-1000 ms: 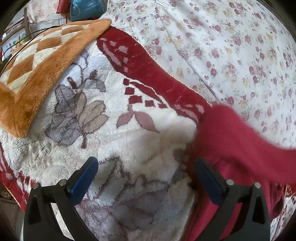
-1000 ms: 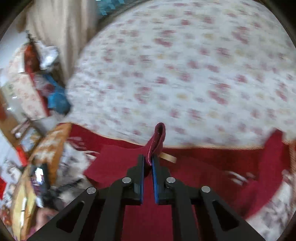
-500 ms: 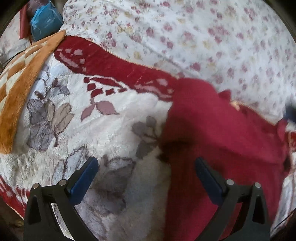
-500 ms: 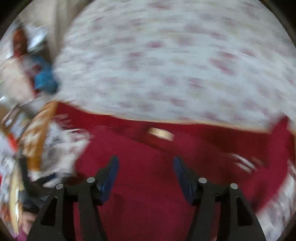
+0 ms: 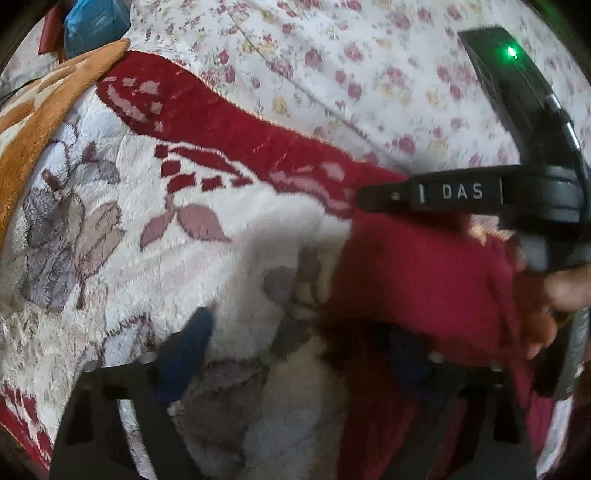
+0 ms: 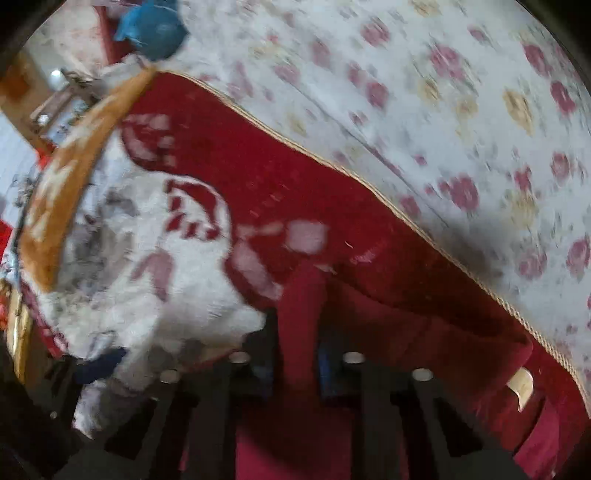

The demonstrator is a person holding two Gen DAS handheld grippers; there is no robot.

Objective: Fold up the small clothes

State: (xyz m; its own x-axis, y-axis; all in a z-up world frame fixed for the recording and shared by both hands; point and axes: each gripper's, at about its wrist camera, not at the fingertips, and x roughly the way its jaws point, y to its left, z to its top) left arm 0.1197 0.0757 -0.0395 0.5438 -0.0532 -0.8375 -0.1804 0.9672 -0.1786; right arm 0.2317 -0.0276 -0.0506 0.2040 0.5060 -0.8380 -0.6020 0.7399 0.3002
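Nearest, in the right wrist view, right gripper pinched shut on an upright fold of red garment, its beige tag off to the right. In the left wrist view, left gripper spread wide, gripping nothing, one finger over the garment's edge. Beneath, a white plush blanket with red border and leaf pattern. Behind, an orange checked cushion, then a floral sheet, and farthest a blue bag.
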